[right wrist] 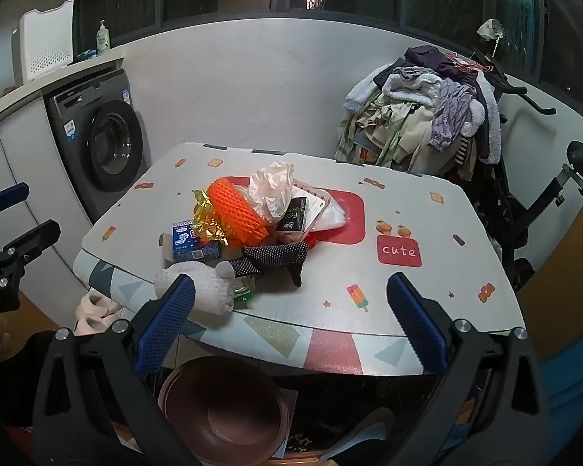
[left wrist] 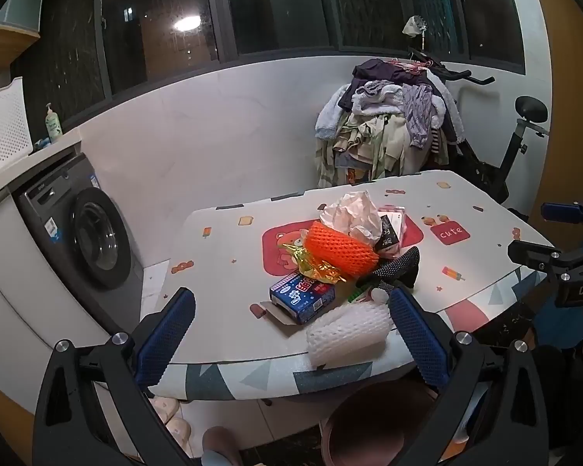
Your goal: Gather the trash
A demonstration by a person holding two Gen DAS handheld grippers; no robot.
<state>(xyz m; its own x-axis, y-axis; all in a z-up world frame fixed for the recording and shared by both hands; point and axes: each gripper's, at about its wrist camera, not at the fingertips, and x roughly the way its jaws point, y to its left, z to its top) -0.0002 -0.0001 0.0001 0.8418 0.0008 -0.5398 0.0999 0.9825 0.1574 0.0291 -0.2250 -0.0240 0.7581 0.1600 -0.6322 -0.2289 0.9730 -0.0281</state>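
1. The left tool (left wrist: 291, 322) hung over the near edge of the tabletop (left wrist: 466, 272), its blue pads wide apart and holding nothing.
2. The right tool (right wrist: 290, 310) did the same further right, pads spread and bare.
3. The trash sat heaped mid-tabletop: orange net (left wrist: 338, 248), crumpled bag (left wrist: 349, 213), gold foil (left wrist: 315, 268), blue box (left wrist: 303, 297), dotted glove (left wrist: 392, 268).
4. White foam (left wrist: 346, 334) lay at the near edge, touching the heap.
5. A brown bin (right wrist: 223, 407), possibly a basin, stood on the floor below.
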